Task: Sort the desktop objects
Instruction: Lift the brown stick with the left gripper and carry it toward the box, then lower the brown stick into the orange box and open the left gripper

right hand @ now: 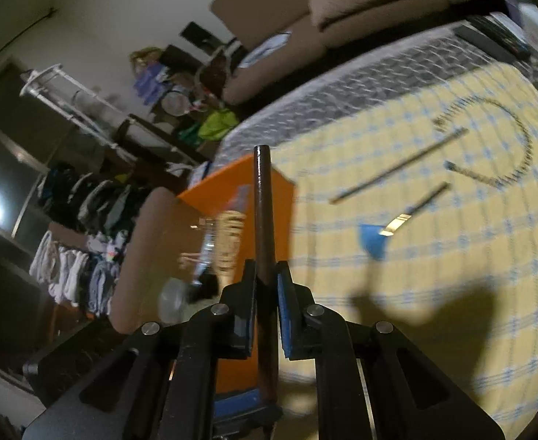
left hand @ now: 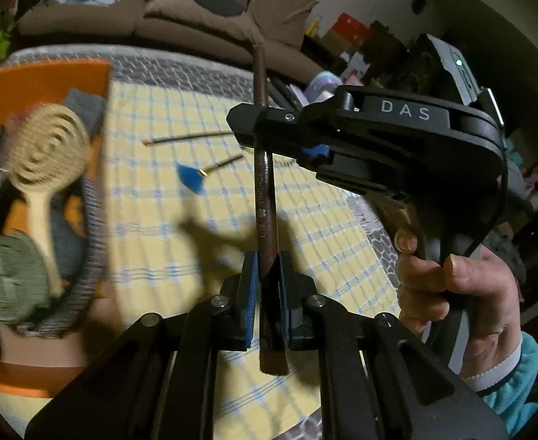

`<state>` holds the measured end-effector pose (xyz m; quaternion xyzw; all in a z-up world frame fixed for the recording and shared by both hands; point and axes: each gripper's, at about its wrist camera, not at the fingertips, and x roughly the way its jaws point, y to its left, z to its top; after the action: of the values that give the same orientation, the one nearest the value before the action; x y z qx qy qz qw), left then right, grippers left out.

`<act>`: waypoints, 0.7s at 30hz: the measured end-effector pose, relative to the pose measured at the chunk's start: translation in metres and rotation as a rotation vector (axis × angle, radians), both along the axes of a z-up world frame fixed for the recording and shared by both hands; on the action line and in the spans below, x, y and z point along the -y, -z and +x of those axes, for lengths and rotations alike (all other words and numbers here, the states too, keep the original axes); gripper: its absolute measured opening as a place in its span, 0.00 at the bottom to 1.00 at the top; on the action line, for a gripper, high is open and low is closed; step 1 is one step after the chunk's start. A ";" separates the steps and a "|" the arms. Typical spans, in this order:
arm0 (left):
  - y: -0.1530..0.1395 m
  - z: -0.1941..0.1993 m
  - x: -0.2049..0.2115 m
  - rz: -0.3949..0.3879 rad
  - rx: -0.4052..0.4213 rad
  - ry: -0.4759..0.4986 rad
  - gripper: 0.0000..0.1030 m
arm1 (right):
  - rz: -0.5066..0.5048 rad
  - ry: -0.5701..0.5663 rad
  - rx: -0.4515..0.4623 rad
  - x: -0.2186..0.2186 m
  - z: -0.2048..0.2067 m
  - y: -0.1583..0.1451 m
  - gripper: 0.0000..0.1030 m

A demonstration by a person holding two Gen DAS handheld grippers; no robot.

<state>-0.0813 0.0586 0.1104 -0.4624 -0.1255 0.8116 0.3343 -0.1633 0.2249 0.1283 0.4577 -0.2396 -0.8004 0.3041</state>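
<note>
A long dark brown pencil-like stick [left hand: 266, 198] is held above the yellow checked tablecloth [left hand: 151, 242] by both grippers. My left gripper [left hand: 267, 267] is shut on its lower part, blue pads pressing either side. My right gripper [left hand: 265, 126], carried by a hand [left hand: 452, 286], comes in from the right and is shut on the stick higher up. In the right wrist view the same stick [right hand: 263, 205] rises from between the shut right gripper [right hand: 267, 271]. On the cloth lie a blue fan brush [left hand: 190, 178] and a thin black brush [left hand: 188, 139].
An orange box [left hand: 41, 73] at the left holds a round wooden brush [left hand: 48, 143], a green cloth [left hand: 8, 278] and a grey woven basket [left hand: 92, 220]. A beaded chain [right hand: 522, 139] lies on the cloth's far right. A brown sofa [left hand: 195, 18] stands behind the table.
</note>
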 end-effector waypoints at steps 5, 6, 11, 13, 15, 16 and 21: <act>-0.008 -0.013 0.045 0.026 0.010 -0.023 0.10 | -0.029 -0.053 -0.032 0.050 -0.002 -0.016 0.11; -0.009 -0.016 0.053 0.024 0.007 -0.033 0.10 | -0.029 -0.059 -0.034 0.056 -0.003 -0.016 0.11; -0.002 -0.033 0.078 0.066 0.036 -0.049 0.11 | -0.037 -0.074 -0.029 0.088 -0.013 -0.009 0.11; 0.002 -0.041 0.083 0.074 0.053 -0.041 0.12 | -0.035 -0.078 -0.017 0.097 -0.016 -0.004 0.11; 0.005 -0.047 0.088 0.084 0.066 -0.040 0.13 | -0.031 -0.081 -0.007 0.106 -0.019 0.004 0.11; 0.006 -0.051 0.092 0.096 0.078 -0.043 0.13 | -0.035 -0.082 0.000 0.109 -0.021 0.007 0.11; 0.010 -0.063 0.116 0.111 0.096 -0.081 0.10 | -0.073 -0.074 0.024 0.118 -0.029 0.016 0.11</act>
<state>-0.1441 -0.0570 0.1005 -0.4763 -0.2047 0.7931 0.3198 -0.1924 0.1071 0.1118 0.4642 -0.2553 -0.7739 0.3471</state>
